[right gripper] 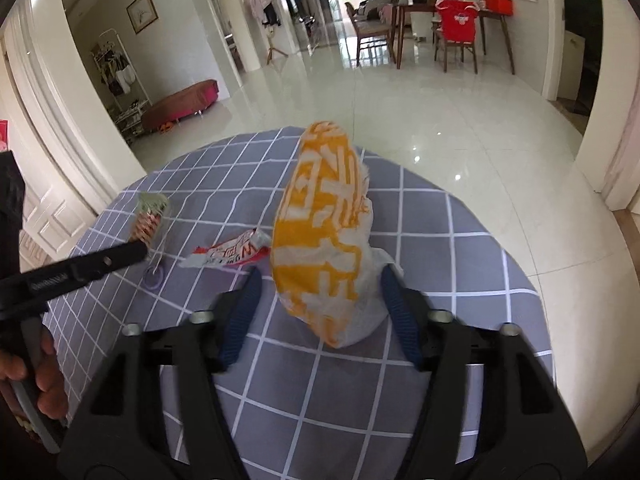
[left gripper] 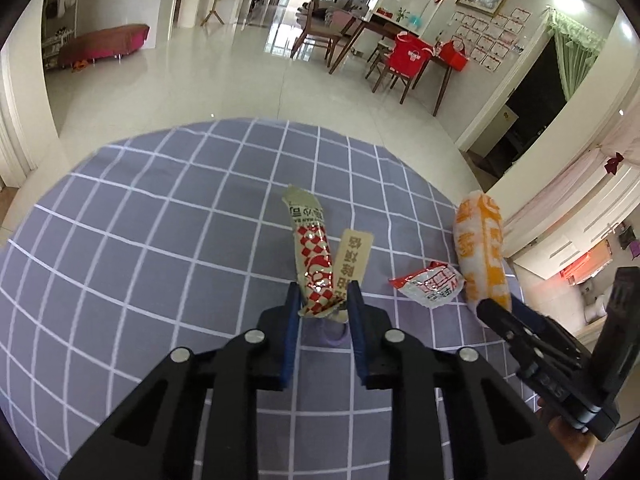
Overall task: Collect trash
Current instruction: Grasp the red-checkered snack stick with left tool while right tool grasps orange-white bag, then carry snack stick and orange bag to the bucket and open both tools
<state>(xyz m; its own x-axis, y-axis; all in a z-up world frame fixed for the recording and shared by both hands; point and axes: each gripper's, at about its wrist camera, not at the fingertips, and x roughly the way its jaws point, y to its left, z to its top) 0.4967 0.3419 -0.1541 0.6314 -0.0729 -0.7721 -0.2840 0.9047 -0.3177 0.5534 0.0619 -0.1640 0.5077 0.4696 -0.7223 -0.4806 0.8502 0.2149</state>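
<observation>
A long red-and-white checked wrapper (left gripper: 314,258) lies on the grey grid tablecloth (left gripper: 160,240), with a beige printed strip (left gripper: 354,254) beside it. My left gripper (left gripper: 324,300) has its blue pads against the near ends of both, shut on them. A small purple round piece (left gripper: 336,332) sits just under the jaws. To the right lie a torn red-and-white sachet (left gripper: 428,282) and an orange-and-white bag (right gripper: 320,232). My right gripper (right gripper: 322,308) straddles the bag's near end. Its right pad touches the bag and a gap shows at the left pad.
The round table's far edge (right gripper: 500,240) drops to a glossy tiled floor. A dining table with chairs and red bags (left gripper: 416,56) stands far back, and a pink bench (left gripper: 104,42) is at the left. A hand (right gripper: 44,380) holds the left gripper's handle.
</observation>
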